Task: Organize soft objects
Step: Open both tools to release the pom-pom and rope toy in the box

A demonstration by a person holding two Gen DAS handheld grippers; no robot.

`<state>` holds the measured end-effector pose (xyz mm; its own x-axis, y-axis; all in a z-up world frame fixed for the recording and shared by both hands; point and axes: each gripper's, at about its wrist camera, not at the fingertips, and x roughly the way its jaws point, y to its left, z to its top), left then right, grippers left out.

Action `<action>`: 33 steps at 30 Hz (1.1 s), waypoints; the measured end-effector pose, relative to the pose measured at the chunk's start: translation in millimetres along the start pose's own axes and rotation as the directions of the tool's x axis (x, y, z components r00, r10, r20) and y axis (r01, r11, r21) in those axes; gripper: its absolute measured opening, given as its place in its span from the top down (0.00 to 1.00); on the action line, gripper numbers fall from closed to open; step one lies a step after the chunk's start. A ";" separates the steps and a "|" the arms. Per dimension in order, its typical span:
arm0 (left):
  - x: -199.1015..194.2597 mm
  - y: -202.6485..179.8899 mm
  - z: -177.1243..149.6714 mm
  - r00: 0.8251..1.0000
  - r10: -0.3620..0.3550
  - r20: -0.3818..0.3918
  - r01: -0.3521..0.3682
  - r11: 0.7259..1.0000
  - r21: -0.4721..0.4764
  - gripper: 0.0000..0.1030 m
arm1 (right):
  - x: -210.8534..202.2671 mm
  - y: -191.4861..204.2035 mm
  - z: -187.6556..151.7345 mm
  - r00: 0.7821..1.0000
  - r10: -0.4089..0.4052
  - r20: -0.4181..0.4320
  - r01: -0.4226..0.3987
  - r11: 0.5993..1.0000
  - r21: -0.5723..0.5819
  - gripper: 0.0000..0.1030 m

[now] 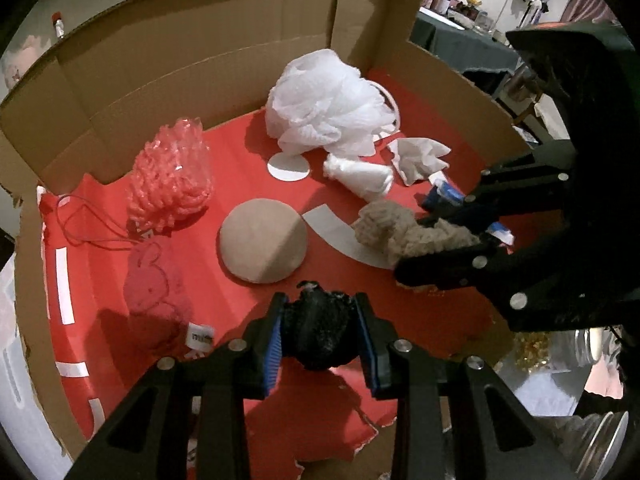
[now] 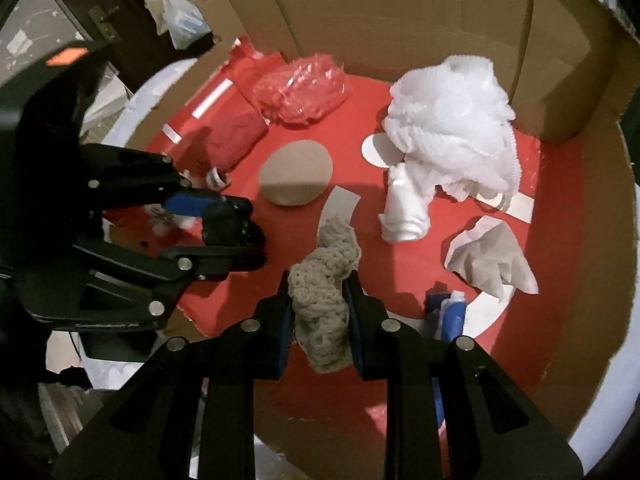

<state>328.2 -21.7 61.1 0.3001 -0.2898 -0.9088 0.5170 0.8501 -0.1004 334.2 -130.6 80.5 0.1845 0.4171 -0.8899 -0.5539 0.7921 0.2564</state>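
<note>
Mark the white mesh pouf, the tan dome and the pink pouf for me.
white mesh pouf (image 1: 324, 108), left wrist view, middle of ruffles.
tan dome (image 1: 262, 240), left wrist view, top surface.
pink pouf (image 1: 170, 184), left wrist view, centre of bundle.

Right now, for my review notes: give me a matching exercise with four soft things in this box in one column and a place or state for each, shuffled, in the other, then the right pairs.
Things:
1. black fuzzy lump
2. beige knitted piece
3. white mesh puff
4. tan dome-shaped pad

Places or states:
A. lying free on the red floor of the box, mid-box
B. pinched in the right claw
C. pinched in the left claw
D. resting near the back cardboard wall

Pairs: 1-C, 2-B, 3-D, 4-A
</note>
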 end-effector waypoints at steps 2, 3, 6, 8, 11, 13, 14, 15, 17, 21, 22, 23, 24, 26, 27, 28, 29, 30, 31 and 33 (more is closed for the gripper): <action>2.7 0.2 1.0 1.000 0.012 -0.014 -0.012 1.000 0.001 0.67 | 5.1 -0.7 2.0 1.000 -0.012 -0.018 0.012 1.000 -0.001 0.78; 3.9 1.0 1.0 1.000 0.010 -0.022 -0.010 1.000 -0.003 0.66 | 7.1 -1.2 2.7 1.000 -0.012 -0.026 0.012 1.000 0.001 0.78; 5.4 3.7 0.6 1.000 0.009 -0.029 -0.009 1.000 -0.010 0.64 | 9.9 -1.4 3.6 0.999 -0.018 -0.040 0.018 1.000 -0.004 0.78; 5.6 4.7 -0.1 0.999 0.006 -0.032 -0.007 1.000 -0.012 0.63 | 11.0 -2.1 3.2 0.999 -0.024 -0.044 0.024 1.000 -0.003 0.78; 6.3 5.2 -0.7 0.999 0.013 -0.032 -0.013 1.000 -0.012 0.62 | 10.5 -2.6 2.2 0.999 -0.034 -0.041 0.034 0.999 -0.001 0.78; 6.6 5.5 -1.6 0.999 0.013 -0.033 -0.013 1.000 -0.011 0.61 | 10.7 -2.1 3.1 0.998 -0.049 -0.038 0.049 0.999 -0.005 0.78; 6.5 5.9 -1.9 0.999 0.013 -0.033 -0.013 1.000 -0.011 0.60 | 10.6 -1.8 2.9 0.998 -0.056 -0.037 0.056 0.998 -0.008 0.78; 7.3 5.8 -1.6 0.999 0.013 -0.033 -0.014 1.000 -0.012 0.60 | 12.8 -0.5 5.1 0.998 -0.059 -0.036 0.059 0.998 -0.010 0.78; 7.7 6.3 -1.3 0.999 0.016 -0.033 -0.017 1.000 -0.009 0.60 | 13.0 0.3 5.1 0.997 -0.069 -0.033 0.069 0.998 -0.013 0.77; 9.0 5.8 -1.1 0.999 0.018 -0.034 -0.019 1.000 -0.009 0.55 | 12.2 1.9 4.4 0.996 -0.087 -0.026 0.086 0.996 -0.020 0.76; 9.1 5.9 -0.6 0.999 0.019 -0.034 -0.020 1.000 -0.010 0.55 | 11.9 2.0 4.1 0.996 -0.088 -0.026 0.088 0.996 -0.021 0.76; 9.1 4.6 0.2 0.999 0.020 -0.033 -0.021 1.000 -0.010 0.55 | 11.5 1.8 3.7 0.996 -0.088 -0.025 0.087 0.996 -0.020 0.76; 9.2 5.2 -0.2 0.999 0.021 -0.033 -0.021 1.000 -0.013 0.55 | 10.8 1.6 3.3 0.996 -0.090 -0.024 0.090 0.996 -0.019 0.76; 9.6 5.6 -0.8 0.999 0.022 -0.033 -0.022 1.000 -0.016 0.55 | 10.5 0.9 3.1 0.995 -0.097 -0.022 0.096 0.995 -0.018 0.76; 11.0 3.4 -1.1 0.999 0.024 -0.032 -0.025 1.000 -0.015 0.55 | 10.4 0.7 3.4 0.995 -0.099 -0.021 0.098 0.995 -0.018 0.76; 10.9 3.5 -1.3 0.999 0.025 -0.032 -0.026 1.000 -0.015 0.55 | 10.3 0.3 3.4 0.995 -0.100 -0.021 0.100 0.995 -0.017 0.76; 10.2 4.4 0.2 0.999 0.025 -0.032 -0.026 1.000 -0.015 0.55 | 10.4 -0.1 3.4 0.995 -0.101 -0.021 0.100 0.995 -0.017 0.76; 9.7 4.5 -0.2 0.999 0.026 -0.032 -0.027 1.000 -0.015 0.54 | 8.8 -1.1 2.1 0.995 -0.101 -0.021 0.100 0.995 -0.015 0.76; 9.6 4.6 -0.3 0.999 0.028 -0.031 -0.028 0.999 -0.015 0.52 | 8.6 -1.6 2.1 0.995 -0.101 -0.021 0.101 0.995 -0.014 0.75; 8.0 4.8 -0.6 0.999 0.028 -0.028 -0.029 0.999 -0.015 0.50 | 8.3 -1.7 1.6 0.994 -0.111 -0.020 0.111 0.994 -0.018 0.68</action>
<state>332.6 -19.7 53.1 0.2918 -0.2534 -0.9223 0.4959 0.8646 -0.0806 338.0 -127.8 73.3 0.2289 0.3175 -0.9202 -0.5443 0.8255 0.1495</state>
